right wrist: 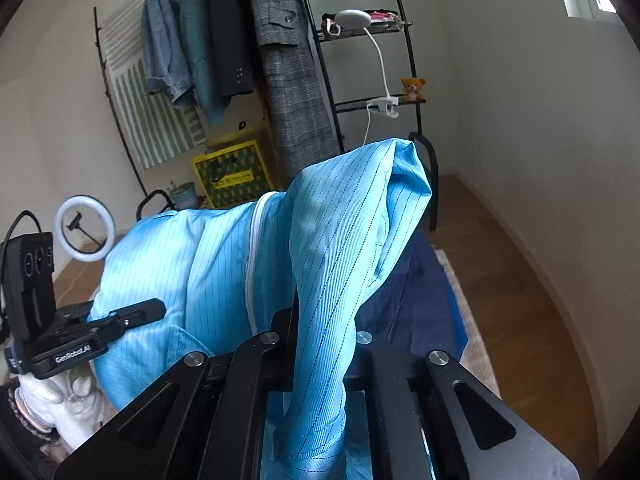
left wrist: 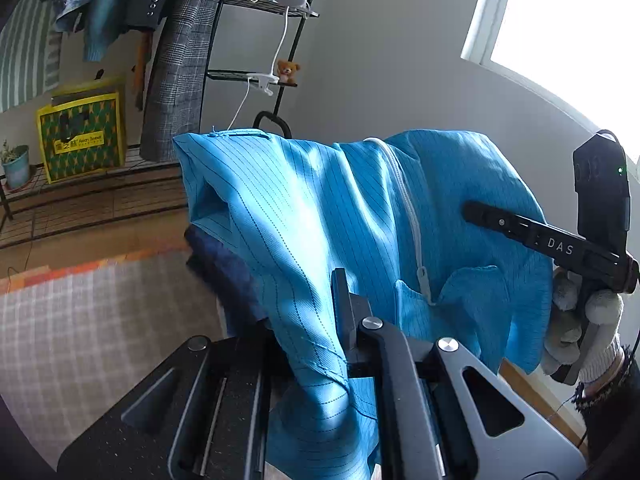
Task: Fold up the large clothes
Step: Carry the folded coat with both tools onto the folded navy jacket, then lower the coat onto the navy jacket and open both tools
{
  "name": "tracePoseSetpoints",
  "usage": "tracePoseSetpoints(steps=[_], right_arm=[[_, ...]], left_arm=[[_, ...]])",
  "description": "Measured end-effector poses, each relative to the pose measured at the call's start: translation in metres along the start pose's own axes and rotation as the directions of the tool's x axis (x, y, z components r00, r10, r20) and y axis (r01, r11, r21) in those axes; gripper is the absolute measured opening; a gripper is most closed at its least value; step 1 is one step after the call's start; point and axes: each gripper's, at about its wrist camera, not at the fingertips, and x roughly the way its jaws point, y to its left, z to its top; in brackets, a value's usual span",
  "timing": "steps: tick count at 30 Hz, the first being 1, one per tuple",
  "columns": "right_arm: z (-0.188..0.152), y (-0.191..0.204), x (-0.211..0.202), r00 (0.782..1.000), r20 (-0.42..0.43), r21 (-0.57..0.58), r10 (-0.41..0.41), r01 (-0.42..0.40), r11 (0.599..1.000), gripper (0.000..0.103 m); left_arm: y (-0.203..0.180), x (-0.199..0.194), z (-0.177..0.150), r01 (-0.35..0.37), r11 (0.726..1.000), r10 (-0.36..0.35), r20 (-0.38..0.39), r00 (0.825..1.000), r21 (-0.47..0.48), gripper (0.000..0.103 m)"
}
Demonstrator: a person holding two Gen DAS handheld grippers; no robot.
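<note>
A light blue pinstriped garment point(left wrist: 304, 216) with a white zipper point(left wrist: 412, 216) hangs lifted in the air between the two grippers, its cloth bunched and draped in folds. The left gripper point(left wrist: 344, 344) has its fingers closed tight on a gathered fold of the blue cloth, which trails down between them; in the right wrist view the right gripper point(right wrist: 320, 344) likewise pinches a thick hanging fold, jaws drawn in against it. Each gripper shows in the other's camera, held by a white-gloved hand point(left wrist: 580, 328) at the garment's far edge. Beneath the lifted garment lies a dark navy cloth point(right wrist: 404, 296), partly hidden. Below that is a pale checked rug point(left wrist: 104, 320) on a wooden floor point(right wrist: 520, 280). Against the white wall stands a black metal rack point(right wrist: 360, 80) with wire shelves: a small teddy bear point(right wrist: 413, 89) sits on one shelf, a white clip lamp point(right wrist: 352, 18) is clamped beside it, and coats point(right wrist: 288, 80) and a denim jacket point(right wrist: 166, 60) hang from the rail. On the rack's low shelf rest a yellow and green patterned bag point(left wrist: 84, 136) and a potted plant point(left wrist: 16, 164). A ring light point(right wrist: 85, 227) stands on the floor, and a bright window point(left wrist: 568, 40) fills one corner.
</note>
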Motion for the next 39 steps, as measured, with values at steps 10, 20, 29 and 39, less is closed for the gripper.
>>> tracePoseSetpoints(steps=[10, 20, 29, 39], right_arm=[[0.045, -0.038, 0.078, 0.999, 0.027, -0.001, -0.042, 0.042, 0.999, 0.005], [0.019, -0.086, 0.161, 0.986, -0.125, 0.053, -0.11, 0.117, 0.992, 0.012], [0.012, -0.11, 0.157, 0.904, -0.182, 0.032, -0.386, 0.398, 0.917, 0.043], [0.014, -0.085, 0.082, 0.913, -0.12, 0.026, -0.39, 0.396, 0.918, 0.043]], left_arm=[[0.05, 0.091, 0.033, -0.052, 0.997, 0.052, -0.005, 0.999, -0.052, 0.006], [0.084, 0.15, 0.002, -0.128, 0.99, 0.123, -0.093, 0.988, -0.051, 0.012], [0.083, 0.137, 0.003, -0.239, 0.97, 0.236, -0.069, 0.969, -0.038, 0.038], [0.065, 0.059, 0.003, -0.231, 0.973, 0.231, -0.022, 0.973, -0.026, 0.039]])
